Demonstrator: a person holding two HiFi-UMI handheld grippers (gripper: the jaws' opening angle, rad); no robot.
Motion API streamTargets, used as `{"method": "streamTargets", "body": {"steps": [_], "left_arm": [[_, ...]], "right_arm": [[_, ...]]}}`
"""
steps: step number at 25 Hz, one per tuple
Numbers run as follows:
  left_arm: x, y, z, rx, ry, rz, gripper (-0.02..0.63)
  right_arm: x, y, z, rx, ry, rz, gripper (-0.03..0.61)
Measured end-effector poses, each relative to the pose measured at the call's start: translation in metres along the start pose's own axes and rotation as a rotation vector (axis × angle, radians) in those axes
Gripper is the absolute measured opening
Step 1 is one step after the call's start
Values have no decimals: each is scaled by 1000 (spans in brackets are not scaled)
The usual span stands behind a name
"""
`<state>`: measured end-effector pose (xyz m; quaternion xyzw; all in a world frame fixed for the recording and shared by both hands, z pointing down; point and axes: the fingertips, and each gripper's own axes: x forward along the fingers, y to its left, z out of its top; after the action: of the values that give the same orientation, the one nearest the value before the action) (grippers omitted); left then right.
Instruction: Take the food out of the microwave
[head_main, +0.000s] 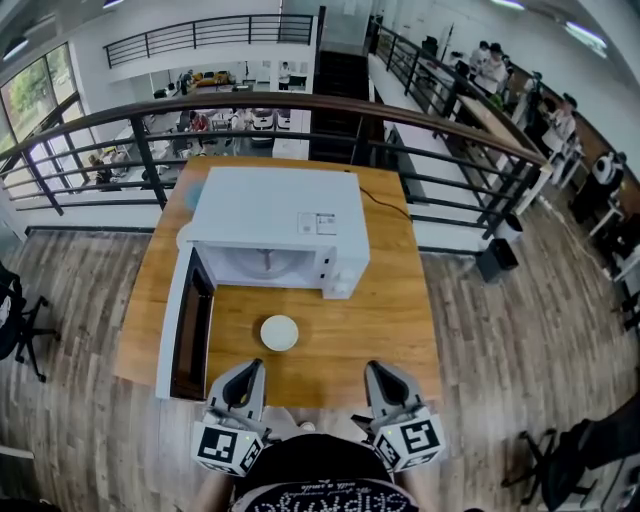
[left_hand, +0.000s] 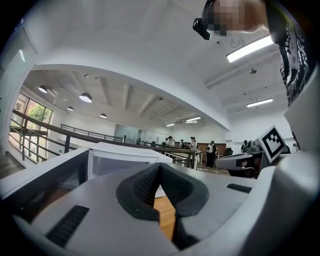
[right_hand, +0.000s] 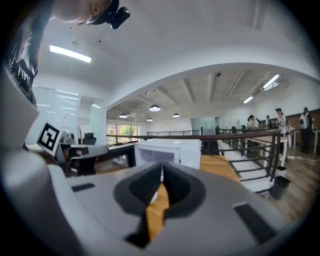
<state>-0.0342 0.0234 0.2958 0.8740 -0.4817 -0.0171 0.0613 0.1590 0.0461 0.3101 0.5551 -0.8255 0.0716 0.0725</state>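
Observation:
A white microwave (head_main: 280, 220) stands at the middle of a wooden table (head_main: 390, 320), its door (head_main: 185, 330) swung wide open to the left. Its cavity (head_main: 265, 265) shows a glass turntable with nothing on it. A small round white dish (head_main: 279, 332) sits on the table in front of the microwave. My left gripper (head_main: 250, 368) and right gripper (head_main: 375, 368) hover over the near table edge, either side of the dish and short of it. Both are shut and hold nothing. The left gripper (left_hand: 159, 167) faces the microwave (left_hand: 120, 160). The right gripper (right_hand: 161, 167) faces it (right_hand: 170, 150) too.
A black cable (head_main: 385, 205) runs off the microwave's right side across the table. A dark metal railing (head_main: 430, 130) curves behind the table, with an open drop beyond it. Black office chairs stand at the left (head_main: 15, 320) and lower right (head_main: 570, 460).

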Motion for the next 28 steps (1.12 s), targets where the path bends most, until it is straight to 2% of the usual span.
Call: {"method": "streamTargets", "body": {"steps": [20,25,28], "left_arm": [[-6,-1,-4,47,19,-2,32],[-7,-4,-4,7,29,-4,32],[-7,-9,-7,10,33,-15,32]], "right_arm": [[2,7,-7,-23,14,17,35],[0,11,-9,-8,34,19,37],[-2,12,-10,-7,41,22,35]]}}
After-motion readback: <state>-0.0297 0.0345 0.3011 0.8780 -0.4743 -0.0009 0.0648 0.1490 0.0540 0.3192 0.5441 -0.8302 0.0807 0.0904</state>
